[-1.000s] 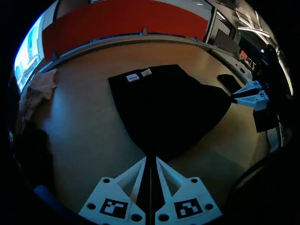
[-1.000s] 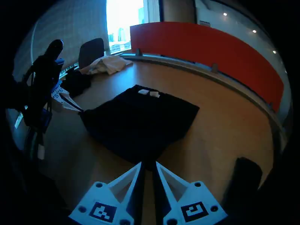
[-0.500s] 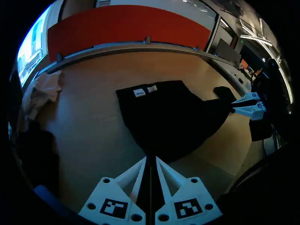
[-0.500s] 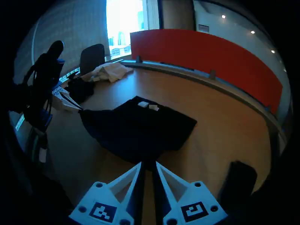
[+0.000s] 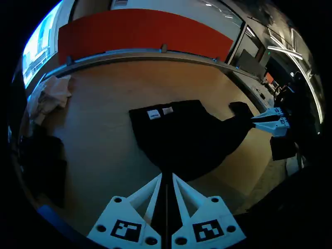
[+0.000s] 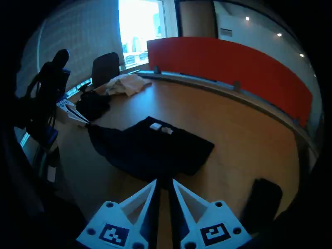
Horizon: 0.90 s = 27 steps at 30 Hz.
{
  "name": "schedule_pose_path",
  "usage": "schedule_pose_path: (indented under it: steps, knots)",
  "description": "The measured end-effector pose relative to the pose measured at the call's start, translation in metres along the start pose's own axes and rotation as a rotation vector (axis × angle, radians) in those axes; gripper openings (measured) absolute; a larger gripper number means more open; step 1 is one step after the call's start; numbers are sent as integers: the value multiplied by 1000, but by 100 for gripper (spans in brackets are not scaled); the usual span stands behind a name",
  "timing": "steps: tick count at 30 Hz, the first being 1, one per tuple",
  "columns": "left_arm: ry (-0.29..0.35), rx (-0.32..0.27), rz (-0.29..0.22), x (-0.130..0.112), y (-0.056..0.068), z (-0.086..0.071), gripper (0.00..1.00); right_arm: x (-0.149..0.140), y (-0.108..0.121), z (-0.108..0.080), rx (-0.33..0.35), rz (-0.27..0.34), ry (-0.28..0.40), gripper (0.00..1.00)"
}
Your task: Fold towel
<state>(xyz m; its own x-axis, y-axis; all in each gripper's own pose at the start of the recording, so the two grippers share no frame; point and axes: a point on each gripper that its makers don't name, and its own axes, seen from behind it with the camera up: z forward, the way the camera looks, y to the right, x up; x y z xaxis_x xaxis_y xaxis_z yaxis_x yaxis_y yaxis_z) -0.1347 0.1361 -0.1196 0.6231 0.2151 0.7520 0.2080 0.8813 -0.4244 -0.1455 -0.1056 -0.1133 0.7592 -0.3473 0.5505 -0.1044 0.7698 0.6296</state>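
The towel (image 5: 186,137) reads black, though in this dim light it may be very dark navy; it carries two small white labels (image 5: 159,113). The table (image 5: 103,124) is warm tan wood. Along its far edge runs an orange-red panel (image 5: 141,31). A cream cloth heap (image 5: 50,93) lies at its far-left corner. The left gripper (image 5: 166,176) and right gripper (image 6: 162,181) are white, with black-and-white square markers (image 5: 126,230).

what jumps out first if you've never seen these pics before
The black towel spread on the wooden table draws the eye first, one corner pinched in the left gripper and another in the right gripper. Behind it, a bright red panel runs along the table's far edge, and a heap of pale cloth lies at the far left in the left gripper view.
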Motion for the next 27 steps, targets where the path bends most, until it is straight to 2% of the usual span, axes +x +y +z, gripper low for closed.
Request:
schedule_pose_path:
  steps: [6,14,23,27]
  knots:
    - [-2,-6,-12,-3,3,0,2,-4,0,-3,1,5,-9,12]
    - [9,-12,-18,6,0,8,1,3,4,2,-3,3,-5,12]
    - [23,-29,-24,29,-8,27,1,15,22,21,-17,25,-14,12]
    - [31,-33,-27,42,-14,37,1,20,34,34,-28,59,-22,12]
